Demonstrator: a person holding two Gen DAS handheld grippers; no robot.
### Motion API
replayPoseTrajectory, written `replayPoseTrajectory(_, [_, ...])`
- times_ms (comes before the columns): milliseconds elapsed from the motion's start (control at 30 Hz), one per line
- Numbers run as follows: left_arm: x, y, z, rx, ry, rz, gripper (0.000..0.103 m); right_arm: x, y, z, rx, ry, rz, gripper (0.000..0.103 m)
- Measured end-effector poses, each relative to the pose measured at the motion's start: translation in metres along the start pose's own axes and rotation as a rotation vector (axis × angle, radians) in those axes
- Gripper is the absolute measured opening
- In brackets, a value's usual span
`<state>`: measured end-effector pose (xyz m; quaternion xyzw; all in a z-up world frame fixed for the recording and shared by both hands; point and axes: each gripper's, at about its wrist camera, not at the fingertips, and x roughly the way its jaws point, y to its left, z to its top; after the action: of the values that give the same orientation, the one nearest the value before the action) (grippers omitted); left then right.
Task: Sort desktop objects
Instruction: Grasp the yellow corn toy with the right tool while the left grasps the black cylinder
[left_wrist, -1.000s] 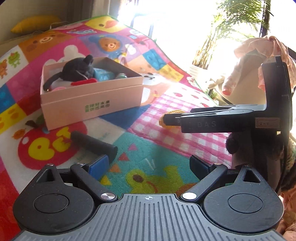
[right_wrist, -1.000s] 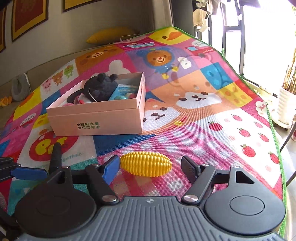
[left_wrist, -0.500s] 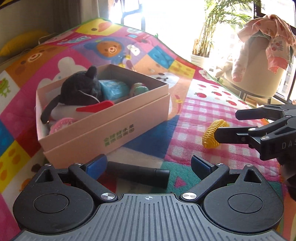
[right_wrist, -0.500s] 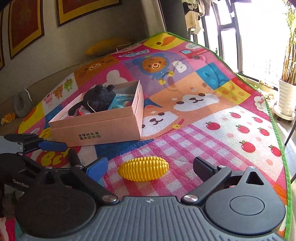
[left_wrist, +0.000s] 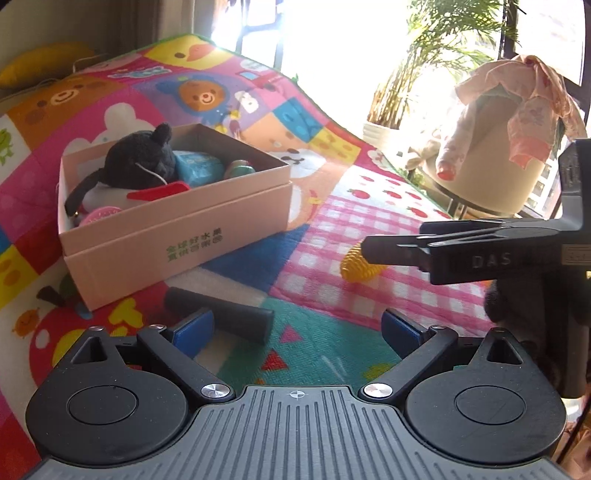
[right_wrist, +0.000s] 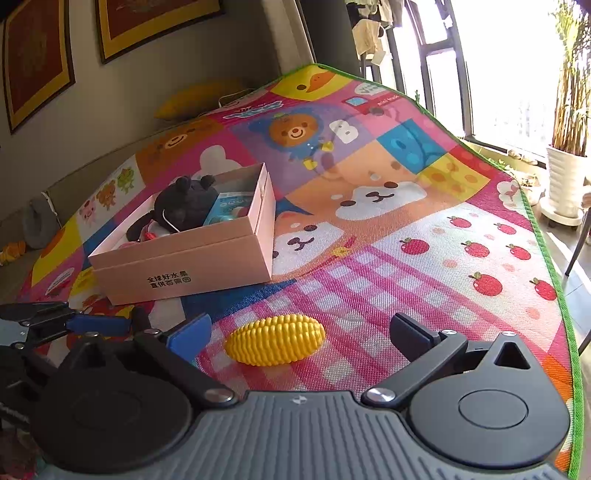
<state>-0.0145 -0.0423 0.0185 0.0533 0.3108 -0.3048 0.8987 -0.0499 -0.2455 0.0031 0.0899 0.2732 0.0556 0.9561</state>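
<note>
Pink cardboard box (left_wrist: 177, 236) sat at left on the patterned play mat (right_wrist: 424, 258), lid off, holding a black plush toy (left_wrist: 140, 158), a blue packet (left_wrist: 199, 168) and a red piece (left_wrist: 159, 192). A black cylinder (left_wrist: 221, 314) lay on the mat just in front of the box. Left tongs (left_wrist: 295, 328) were released, blue pads (left_wrist: 192, 328) spread wide, the cylinder's near end beside the left pad, not gripped. Further right, a yellow toy corn cob (right_wrist: 275, 339) lay on the pink checked patch. Right tongs (right_wrist: 299, 332) were opening, jaws on either side of the cob with clear gaps, nothing held.
</note>
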Motion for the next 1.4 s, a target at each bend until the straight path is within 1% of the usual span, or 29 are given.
replayPoseTrajectory(67, [-0.011,-0.008,-0.002,0.035,-0.050,0.046,0.100,0.000,0.000,0.000,-0.002,0.001,-0.003,0.103])
replayPoseTrajectory(133, [-0.015,-0.010,-0.001,0.080,-0.085,0.119,0.101,0.001,0.001,0.000,-0.005,0.002,-0.006,0.103])
replayPoseTrajectory(167, [-0.013,-0.007,0.001,0.096,-0.084,0.145,0.101,0.001,0.001,0.000,-0.008,0.003,-0.007,0.103])
replayPoseTrajectory(200, [-0.009,-0.002,0.003,0.100,-0.072,0.153,0.101,0.001,0.002,0.000,-0.011,0.004,-0.008,0.103])
replayPoseTrajectory(300, [0.008,0.022,0.007,0.059,-0.011,0.120,0.101,0.001,0.003,0.000,-0.017,0.004,-0.016,0.103])
replayPoseTrajectory(367, [0.024,0.039,0.010,0.007,0.042,0.076,0.101,0.001,0.003,0.000,-0.016,0.005,-0.019,0.103])
replayPoseTrajectory(433, [0.034,0.050,0.012,-0.046,0.063,0.042,0.101,0.002,0.003,0.000,-0.016,0.010,-0.022,0.103])
replayPoseTrajectory(467, [0.036,0.053,0.013,-0.057,0.053,0.038,0.101,0.002,0.002,0.000,-0.016,0.012,-0.023,0.103])
replayPoseTrajectory(567, [0.034,0.047,0.011,-0.048,0.046,0.010,0.101,0.002,0.002,0.000,-0.016,0.014,-0.022,0.103])
replayPoseTrajectory(700, [0.019,0.017,-0.005,0.012,0.049,-0.041,0.101,0.004,0.002,0.000,-0.010,0.024,-0.020,0.103])
replayPoseTrajectory(733, [0.014,0.009,-0.010,0.021,0.046,-0.038,0.101,0.004,0.002,0.000,-0.010,0.023,-0.021,0.103])
replayPoseTrajectory(800, [0.005,-0.004,-0.017,0.003,0.039,0.012,0.101,0.003,0.002,0.000,-0.014,0.021,-0.022,0.103])
replayPoseTrajectory(867, [0.001,-0.012,-0.025,-0.043,0.043,0.071,0.102,0.004,0.004,-0.001,-0.024,0.023,-0.020,0.103])
replayPoseTrajectory(967, [-0.002,-0.024,-0.034,-0.047,0.024,0.176,0.103,0.007,0.009,0.000,-0.065,0.047,-0.002,0.103])
replayPoseTrajectory(1033, [-0.003,-0.027,-0.036,-0.046,0.019,0.216,0.103,0.012,0.013,0.000,-0.092,0.073,0.002,0.103])
replayPoseTrajectory(1100, [-0.004,-0.025,-0.035,-0.076,0.016,0.243,0.103,0.017,0.017,0.001,-0.108,0.098,-0.007,0.099])
replayPoseTrajectory(1167, [-0.006,-0.021,-0.036,-0.115,0.004,0.263,0.103,0.020,0.020,-0.001,-0.129,0.118,-0.001,0.076])
replayPoseTrajectory(1233, [-0.008,-0.020,-0.037,-0.135,-0.006,0.274,0.103,0.019,0.023,-0.003,-0.147,0.117,-0.012,0.067])
replayPoseTrajectory(1400, [-0.008,-0.021,-0.036,-0.145,-0.008,0.275,0.103,0.017,0.022,-0.003,-0.142,0.105,-0.018,0.067])
